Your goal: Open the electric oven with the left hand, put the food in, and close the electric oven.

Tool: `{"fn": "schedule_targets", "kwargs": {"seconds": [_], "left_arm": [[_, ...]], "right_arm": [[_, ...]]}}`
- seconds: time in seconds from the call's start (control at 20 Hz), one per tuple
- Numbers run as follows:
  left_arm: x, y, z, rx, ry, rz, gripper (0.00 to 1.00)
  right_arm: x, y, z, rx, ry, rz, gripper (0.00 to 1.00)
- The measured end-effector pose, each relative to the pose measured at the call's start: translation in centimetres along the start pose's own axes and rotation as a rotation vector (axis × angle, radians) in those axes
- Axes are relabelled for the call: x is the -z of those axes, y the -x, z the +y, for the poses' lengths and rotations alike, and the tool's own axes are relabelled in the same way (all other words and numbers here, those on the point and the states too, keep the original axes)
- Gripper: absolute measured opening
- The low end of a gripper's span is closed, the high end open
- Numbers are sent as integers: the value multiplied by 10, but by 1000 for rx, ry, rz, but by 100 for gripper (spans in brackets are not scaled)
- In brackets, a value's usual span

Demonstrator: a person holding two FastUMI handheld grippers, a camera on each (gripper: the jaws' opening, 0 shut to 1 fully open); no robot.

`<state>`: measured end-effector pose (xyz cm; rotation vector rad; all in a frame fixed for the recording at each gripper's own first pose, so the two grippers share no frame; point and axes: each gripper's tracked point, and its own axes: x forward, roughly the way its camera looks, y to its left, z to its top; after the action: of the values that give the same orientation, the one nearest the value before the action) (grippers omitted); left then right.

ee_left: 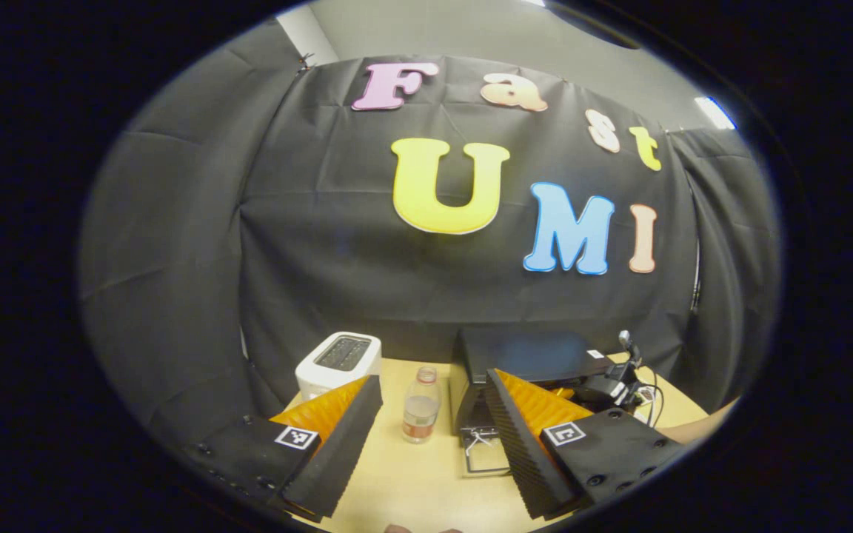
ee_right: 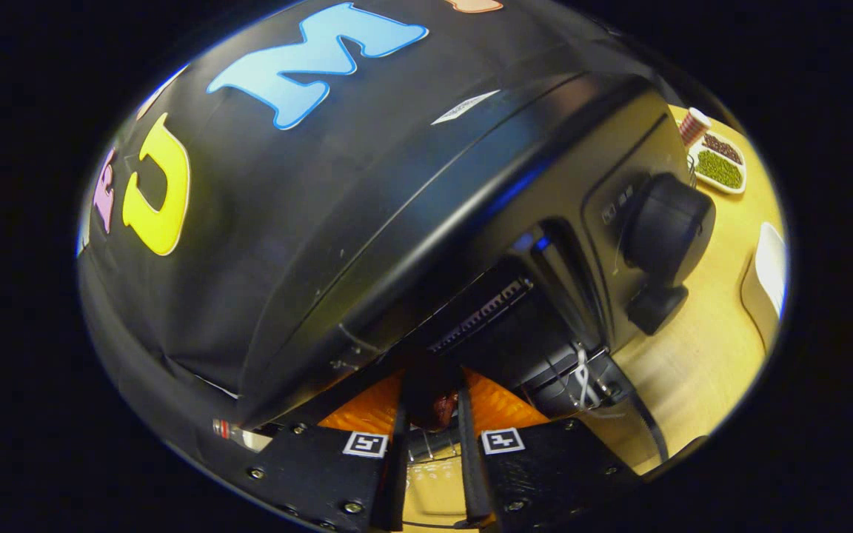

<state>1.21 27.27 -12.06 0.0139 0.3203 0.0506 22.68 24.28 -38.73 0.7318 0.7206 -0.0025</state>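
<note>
The right gripper [ee_right: 432, 414] gripped the food [ee_right: 432, 409] at the mouth of the open oven [ee_right: 426, 222]. The left gripper [ee_left: 434, 437] hung released above the table [ee_left: 412, 488]. Early release could drop the food onto the door

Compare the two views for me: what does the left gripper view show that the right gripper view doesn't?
Left gripper view: open left tongs, a white toaster, a bottle, the oven's lowered door. Right gripper view: right tongs shut on the food at the oven's mouth, a knob, a dish of beans. Shared: the oven and the table.
</note>
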Motion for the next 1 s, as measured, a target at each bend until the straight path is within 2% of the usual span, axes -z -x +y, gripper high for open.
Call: {"fn": "schedule_targets", "kwargs": {"seconds": [0.1,0.2,0.25,0.3,0.4,0.45,0.5,0.65,0.7,0.75,0.8,0.85,1.0], "left_arm": [[-5,-3,-13,19,-27,-10,99],[-6,-8,-28,40,-40,-14,99],[-5,-10,-36,52,-40,-15,95],[-6,-13,-45,65,-38,-14,99],[-9,-18,-62,91,-34,-18,95],[-10,-21,-72,104,-31,-23,99],[-13,-25,-81,115,-28,-29,95],[-19,-31,-112,150,-18,-43,95],[-21,-32,-122,160,-14,-47,92],[-21,-33,-132,169,-11,-51,99],[-21,-33,-141,180,-10,-54,95],[-21,-32,-150,185,-13,-59,99],[-31,-26,-172,189,-14,-97,98]], "right_arm": [[-13,6,-13,52,98,-33,37],[-19,20,-15,53,181,-52,45],[-20,29,-17,56,225,-55,48],[-21,38,-18,51,265,-58,50],[-21,62,-18,37,336,-65,50],[-21,77,-19,28,365,-71,50],[-24,93,-19,21,393,-83,50],[-38,143,-21,7,436,-135,50],[-49,160,-20,4,459,-166,50],[-62,179,-20,11,486,-205,50],[-75,198,-18,7,512,-247,50],[-89,218,-15,11,536,-291,50],[-126,274,-9,30,581,-426,49]]}}
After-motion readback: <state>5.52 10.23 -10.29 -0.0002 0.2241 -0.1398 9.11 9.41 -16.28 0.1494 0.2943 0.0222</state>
